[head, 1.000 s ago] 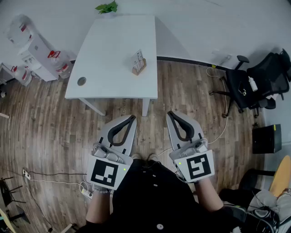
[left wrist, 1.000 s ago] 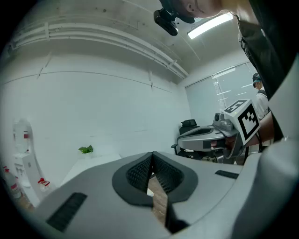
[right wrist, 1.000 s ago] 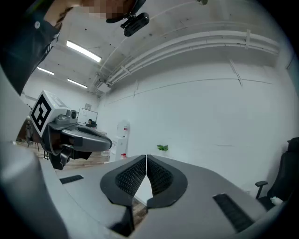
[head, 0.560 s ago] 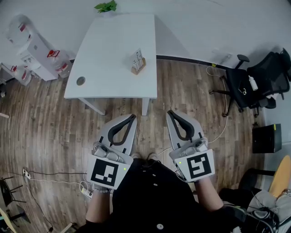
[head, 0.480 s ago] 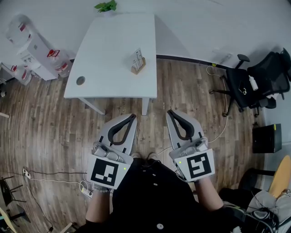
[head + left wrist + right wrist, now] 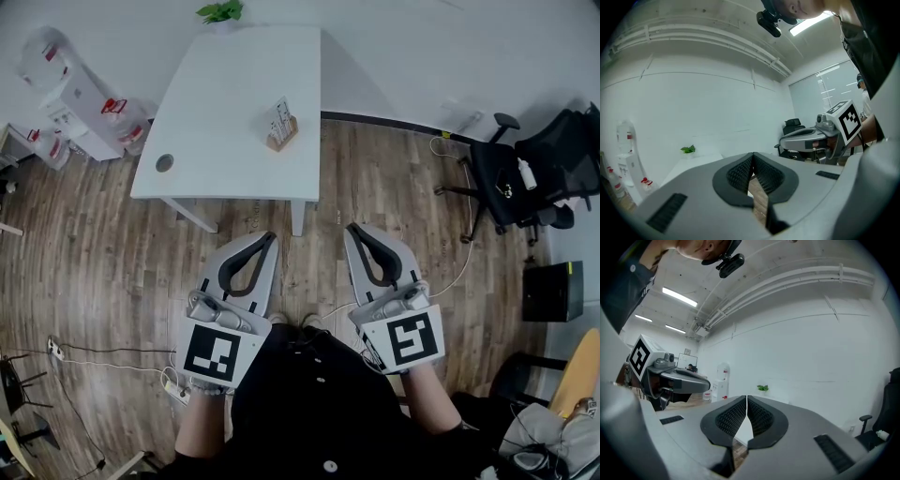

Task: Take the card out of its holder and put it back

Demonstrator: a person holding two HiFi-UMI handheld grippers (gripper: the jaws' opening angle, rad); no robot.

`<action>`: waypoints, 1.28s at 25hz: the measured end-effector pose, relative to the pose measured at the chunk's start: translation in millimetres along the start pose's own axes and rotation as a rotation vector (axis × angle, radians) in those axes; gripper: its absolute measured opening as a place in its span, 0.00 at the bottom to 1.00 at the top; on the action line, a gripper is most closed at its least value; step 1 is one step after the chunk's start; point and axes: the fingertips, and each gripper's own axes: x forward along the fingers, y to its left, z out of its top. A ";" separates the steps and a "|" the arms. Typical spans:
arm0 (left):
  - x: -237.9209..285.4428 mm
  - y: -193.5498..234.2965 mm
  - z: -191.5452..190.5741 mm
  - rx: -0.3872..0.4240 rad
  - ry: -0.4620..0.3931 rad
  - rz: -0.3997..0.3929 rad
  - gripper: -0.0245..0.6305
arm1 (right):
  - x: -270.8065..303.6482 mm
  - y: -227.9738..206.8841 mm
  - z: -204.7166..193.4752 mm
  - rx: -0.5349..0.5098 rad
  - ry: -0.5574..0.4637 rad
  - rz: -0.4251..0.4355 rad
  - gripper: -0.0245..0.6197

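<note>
I'm looking down into an office: a white desk [image 6: 225,112] is standing on wood-plank flooring [image 6: 94,253], black swivel chairs [image 6: 511,183] are sitting by the wall, water-cooler bottles [image 6: 80,103] are waiting in the corner, and strip lights [image 6: 679,296] are glowing overhead.

I hold the left gripper [image 6: 263,237] and right gripper [image 6: 353,230] side by side at waist level, both pointing forward, jaws pressed together on nothing.
</note>
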 end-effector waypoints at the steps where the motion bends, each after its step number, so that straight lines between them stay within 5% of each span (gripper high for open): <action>1: 0.6 -3.2 0.1 0.004 0.004 0.004 0.06 | -2.6 -2.9 -1.2 0.001 0.000 0.003 0.10; 18: 20.2 -34.0 2.9 0.010 0.002 0.079 0.06 | -37.4 -41.1 -34.4 0.004 0.021 0.008 0.10; 32: 95.0 17.4 6.2 0.031 -0.018 0.065 0.06 | 24.3 -89.3 -31.7 -0.005 0.015 -0.027 0.11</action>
